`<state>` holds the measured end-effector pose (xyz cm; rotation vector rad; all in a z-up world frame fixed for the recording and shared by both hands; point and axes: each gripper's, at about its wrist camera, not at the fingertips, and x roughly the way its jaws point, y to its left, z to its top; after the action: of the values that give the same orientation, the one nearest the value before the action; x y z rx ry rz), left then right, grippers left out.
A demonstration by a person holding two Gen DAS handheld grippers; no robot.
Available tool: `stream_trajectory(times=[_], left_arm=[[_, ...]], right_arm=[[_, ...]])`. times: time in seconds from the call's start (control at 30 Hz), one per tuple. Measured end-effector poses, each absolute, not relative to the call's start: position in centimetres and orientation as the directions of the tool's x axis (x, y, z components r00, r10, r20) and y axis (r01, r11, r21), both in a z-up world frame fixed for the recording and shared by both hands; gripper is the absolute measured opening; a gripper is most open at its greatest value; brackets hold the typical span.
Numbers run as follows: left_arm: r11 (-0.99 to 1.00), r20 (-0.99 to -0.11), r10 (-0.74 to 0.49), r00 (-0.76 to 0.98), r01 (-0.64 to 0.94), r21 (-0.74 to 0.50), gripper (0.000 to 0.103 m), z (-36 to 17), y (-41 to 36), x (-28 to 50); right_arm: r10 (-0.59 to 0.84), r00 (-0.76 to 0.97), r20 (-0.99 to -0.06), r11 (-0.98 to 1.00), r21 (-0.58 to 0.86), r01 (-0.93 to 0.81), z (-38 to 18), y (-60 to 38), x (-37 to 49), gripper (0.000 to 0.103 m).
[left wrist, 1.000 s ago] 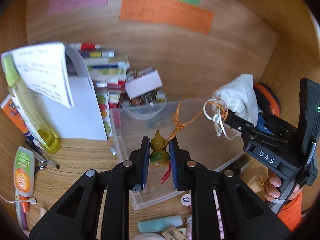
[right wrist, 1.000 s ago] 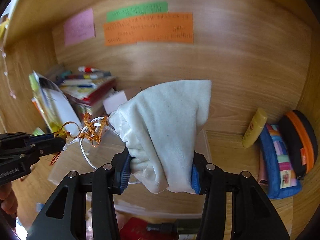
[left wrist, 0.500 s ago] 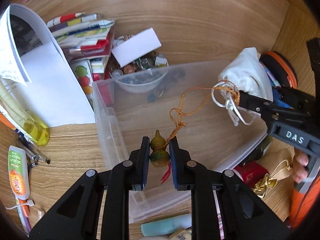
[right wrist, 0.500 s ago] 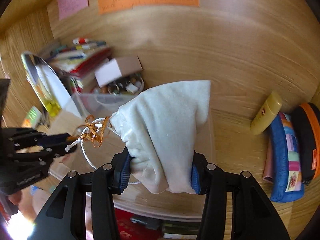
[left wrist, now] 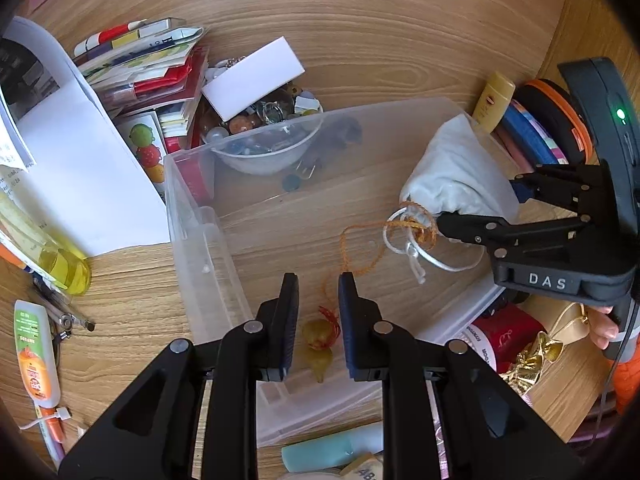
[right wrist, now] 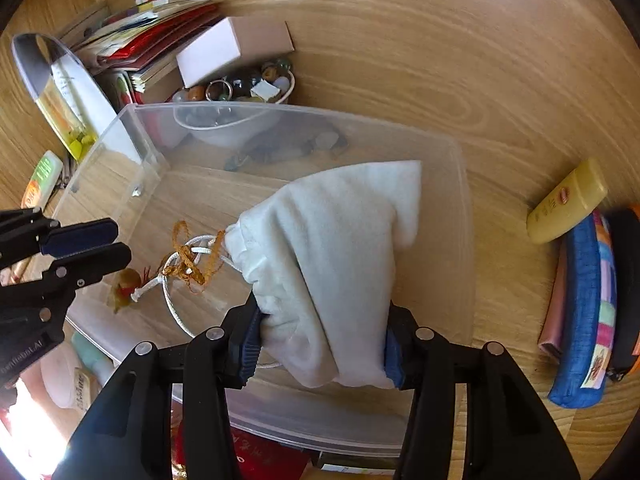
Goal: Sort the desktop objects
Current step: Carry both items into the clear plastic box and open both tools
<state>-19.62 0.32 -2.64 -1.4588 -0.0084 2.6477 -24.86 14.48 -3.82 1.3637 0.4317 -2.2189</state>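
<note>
In the left wrist view, the left tongs [left wrist: 313, 292] stand released above the clear bin [left wrist: 188, 216], and the gourd charm [left wrist: 319, 342] lies loose on the bin floor just below and between their fingers, its orange cord [left wrist: 360, 248] trailing ahead and to the right to the pouch [left wrist: 456, 172] held by the right tongs [left wrist: 480, 216]. In the right wrist view, the right tongs [right wrist: 320, 344] are clenched on the white pouch [right wrist: 340, 256] over the bin [right wrist: 466, 248], with the cord [right wrist: 188, 264] knotted in its drawstring to their left, the charm [right wrist: 124, 286] lying on the bin floor beyond that, just under the left tongs [right wrist: 86, 246].
</note>
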Motion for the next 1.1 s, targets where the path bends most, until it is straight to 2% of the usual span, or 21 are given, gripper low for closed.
stream_trajectory(times=[0.17, 0.3, 0.4, 0.47, 0.53, 0.67, 0.7, 0.73, 0.8, 0.97, 1.03, 1.1], left_arm=[[-0.991, -0.832, 0.125, -0.541, -0.100, -0.084, 0.019, -2.2, 0.0, -19.0], [-0.988, -0.829, 0.149, -0.539, -0.109, -0.107, 0.032, -1.6, -0.3, -18.4], [-0.990, -0.820, 0.134, -0.557, -0.112, -0.086, 0.032, -1.1, -0.4, -17.6], [-0.990, -0.814, 0.138, -0.564, -0.114, -0.089, 0.037, -0.8, -0.5, -17.1], [-0.990, -0.804, 0.132, -0.580, -0.110, -0.084, 0.047, -0.4, -0.7, -16.4], [-0.994, -0.776, 0.097, -0.623, -0.096, -0.048, 0.053, 0.6, -1.0, -15.0], [-0.995, -0.768, 0.088, -0.634, -0.090, -0.040, 0.059, 0.9, -1.1, -14.5], [-0.996, -0.761, 0.079, -0.644, -0.082, -0.034, 0.070, 1.1, -1.2, -14.2], [-0.998, -0.737, 0.056, -0.673, -0.059, -0.021, 0.081, 1.6, -1.6, -13.3], [-0.999, -0.705, 0.025, -0.709, -0.035, 0.000, 0.082, 2.3, -2.5, -11.2], [-1.000, -0.697, 0.018, -0.717, -0.023, -0.003, 0.088, 2.4, -3.0, -10.4], [-1.000, -0.690, -0.001, -0.723, -0.004, 0.005, 0.089, 2.3, -3.3, -9.6]], right_arm=[[-0.239, -0.352, -0.905, -0.825, -0.002, 0.565, -3.6, 14.4, -25.0, 0.052], [-0.263, -0.340, -0.903, -0.824, 0.027, 0.565, -3.2, 14.6, -24.0, 0.054], [-0.312, -0.344, -0.886, -0.813, 0.062, 0.579, -1.9, 15.0, -23.1, 0.059], [-0.328, -0.370, -0.869, -0.814, 0.061, 0.578, -1.1, 15.2, -22.1, 0.064], [-0.339, -0.394, -0.854, -0.814, 0.056, 0.578, -0.4, 15.4, -21.6, 0.068], [-0.387, -0.437, -0.812, -0.812, 0.076, 0.578, 1.1, 16.8, -20.6, 0.075], [-0.393, -0.446, -0.804, -0.813, 0.078, 0.576, 1.0, 16.7, -20.8, 0.075], [-0.396, -0.459, -0.795, -0.818, 0.078, 0.571, 1.4, 17.2, -20.3, 0.076], [-0.395, -0.495, -0.774, -0.830, 0.069, 0.554, 1.9, 17.9, -20.0, 0.078], [-0.409, -0.563, -0.718, -0.857, 0.090, 0.508, 2.6, 20.3, -18.7, 0.083], [-0.415, -0.584, -0.698, -0.865, 0.104, 0.490, 2.7, 21.3, -18.1, 0.083], [-0.413, -0.596, -0.688, -0.873, 0.113, 0.474, 2.7, 22.2, -17.5, 0.084]])
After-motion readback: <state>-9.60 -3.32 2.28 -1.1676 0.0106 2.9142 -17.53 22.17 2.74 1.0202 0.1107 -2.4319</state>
